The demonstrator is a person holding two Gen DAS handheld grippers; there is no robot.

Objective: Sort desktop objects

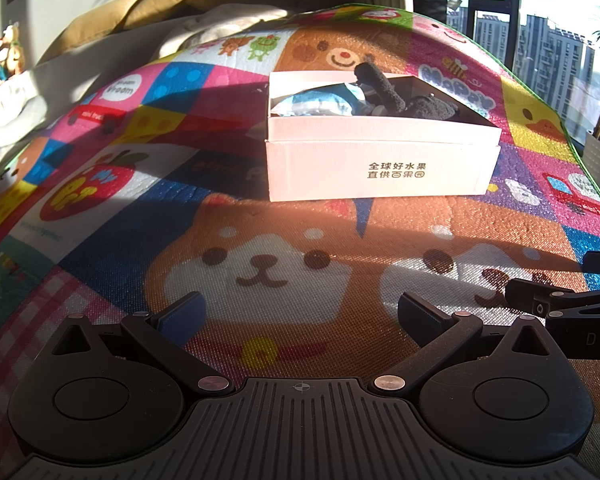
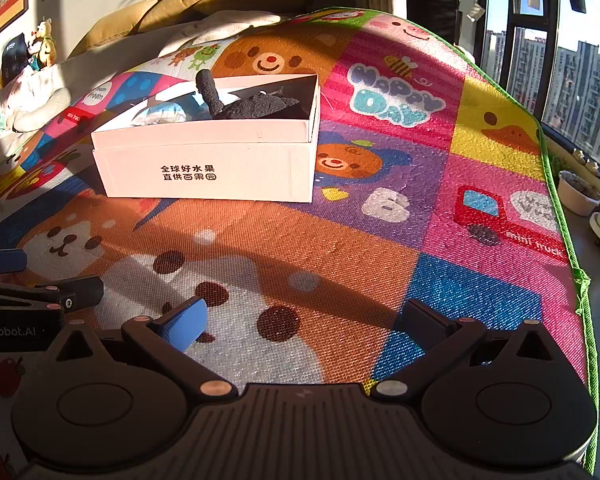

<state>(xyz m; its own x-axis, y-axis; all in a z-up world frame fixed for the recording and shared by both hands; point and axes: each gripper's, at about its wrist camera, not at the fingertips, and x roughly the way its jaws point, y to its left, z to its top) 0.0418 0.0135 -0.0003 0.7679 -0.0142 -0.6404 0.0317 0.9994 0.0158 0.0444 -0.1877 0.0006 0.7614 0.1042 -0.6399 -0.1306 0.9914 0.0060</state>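
Observation:
A white cardboard box (image 1: 384, 168) (image 2: 208, 172) with dark printed characters stands on a colourful cartoon play mat (image 1: 260, 264) (image 2: 320, 248). Inside it lie a dark grey fuzzy sock or soft toy (image 1: 396, 98) (image 2: 256, 106), one end sticking up over the rim, and blue-and-white cloth items (image 1: 320, 104) (image 2: 160, 114). My left gripper (image 1: 300, 316) hovers open over the mat well in front of the box, nothing between its fingers. My right gripper (image 2: 300, 320) is open too, empty, in front and to the right of the box.
The right gripper's arm (image 1: 564, 308) shows at the left wrist view's right edge; the left gripper's arm (image 2: 28, 300) at the right wrist view's left edge. A sofa with yellow cushions (image 2: 148, 16) and white bedding lies behind. White plant pots (image 2: 580, 192) and a window are right of the mat's green edge.

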